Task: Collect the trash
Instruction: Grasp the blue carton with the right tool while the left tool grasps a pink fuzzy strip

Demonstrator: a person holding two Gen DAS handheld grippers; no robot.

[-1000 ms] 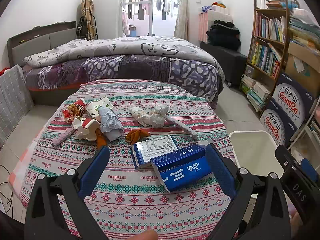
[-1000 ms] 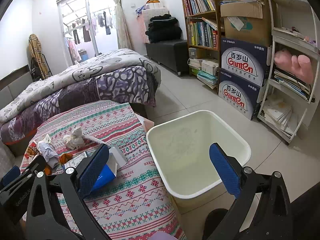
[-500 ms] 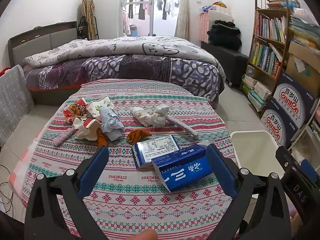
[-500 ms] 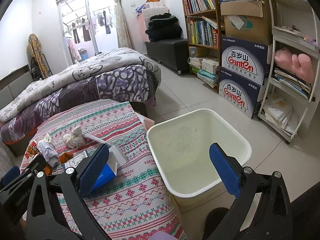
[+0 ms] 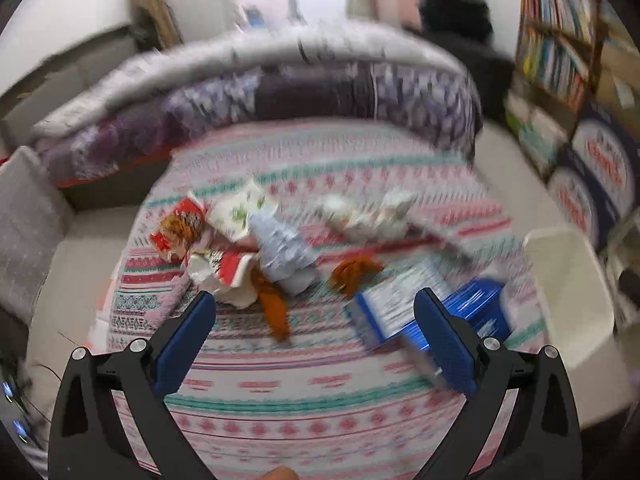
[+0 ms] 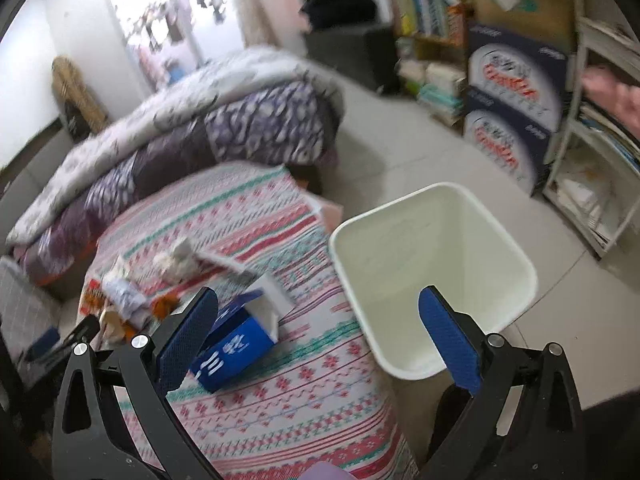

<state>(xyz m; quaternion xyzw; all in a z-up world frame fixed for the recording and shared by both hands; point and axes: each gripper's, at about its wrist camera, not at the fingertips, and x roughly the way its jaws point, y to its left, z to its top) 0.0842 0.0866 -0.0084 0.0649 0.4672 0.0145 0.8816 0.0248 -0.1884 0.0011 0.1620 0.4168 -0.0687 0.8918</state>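
Left wrist view: blurred.
Left tool [image 5: 314, 336]: spread wide, pinching nothing, over the bench [image 5: 280, 400].
Trash: red snack wrapper [image 5: 180, 228], crumpled pale paper [image 5: 280, 248], orange peel [image 5: 354, 274], blue cartons [image 5: 404, 304], all on the bench.
Right tool [image 6: 318, 334]: spread wide, empty.
White bin [image 6: 436, 276]: on the floor, just beside the bench's right edge.

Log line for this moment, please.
left gripper: open, empty | right gripper: open, empty | trash on table: blue box, wrappers | bin: nothing visible inside
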